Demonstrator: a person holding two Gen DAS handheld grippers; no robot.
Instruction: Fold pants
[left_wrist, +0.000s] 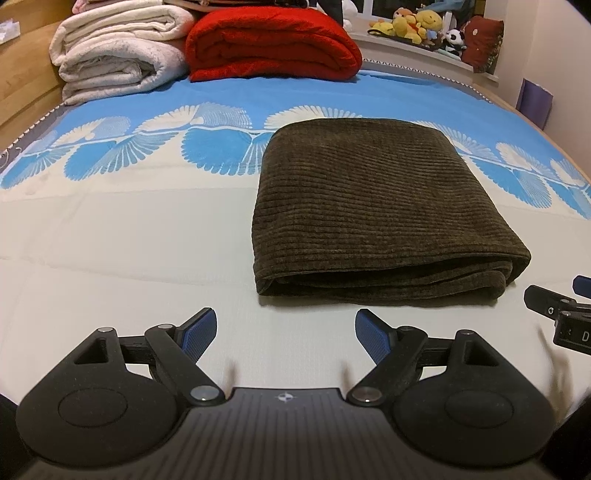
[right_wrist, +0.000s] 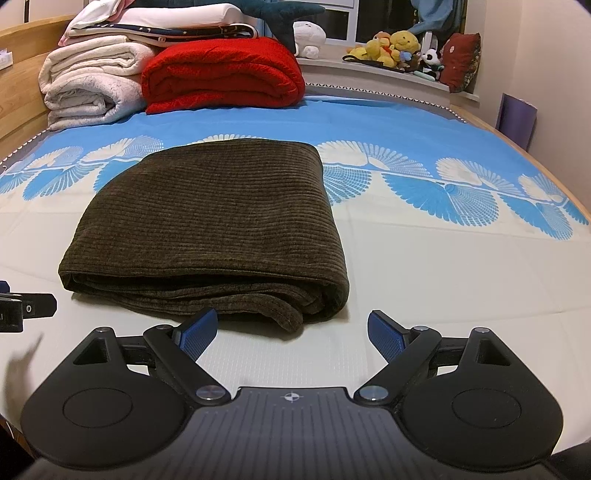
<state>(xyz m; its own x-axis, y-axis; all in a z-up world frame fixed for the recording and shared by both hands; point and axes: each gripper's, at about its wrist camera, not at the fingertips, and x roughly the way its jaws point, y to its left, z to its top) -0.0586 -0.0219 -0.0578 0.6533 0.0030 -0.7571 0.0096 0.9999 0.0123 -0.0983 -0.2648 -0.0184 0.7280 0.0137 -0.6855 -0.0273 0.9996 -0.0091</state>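
Picture's edge cuts off the right claw (left_wrist: 569, 314).

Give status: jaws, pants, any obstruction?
Left gripper and right gripper: jaws open, empty. Pants folded in a compact stack on the bed sheet, untouched. Nothing between grippers and pants.

Warm indoor light, even, soft shadows; strong fisheye bend + dark corners; slight blur smears near bottom edges.

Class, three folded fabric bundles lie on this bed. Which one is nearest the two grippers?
The dark brown ribbed pants, folded just ahead of both grippers. The red blanket and the cream blanket sit far back by the headboard.
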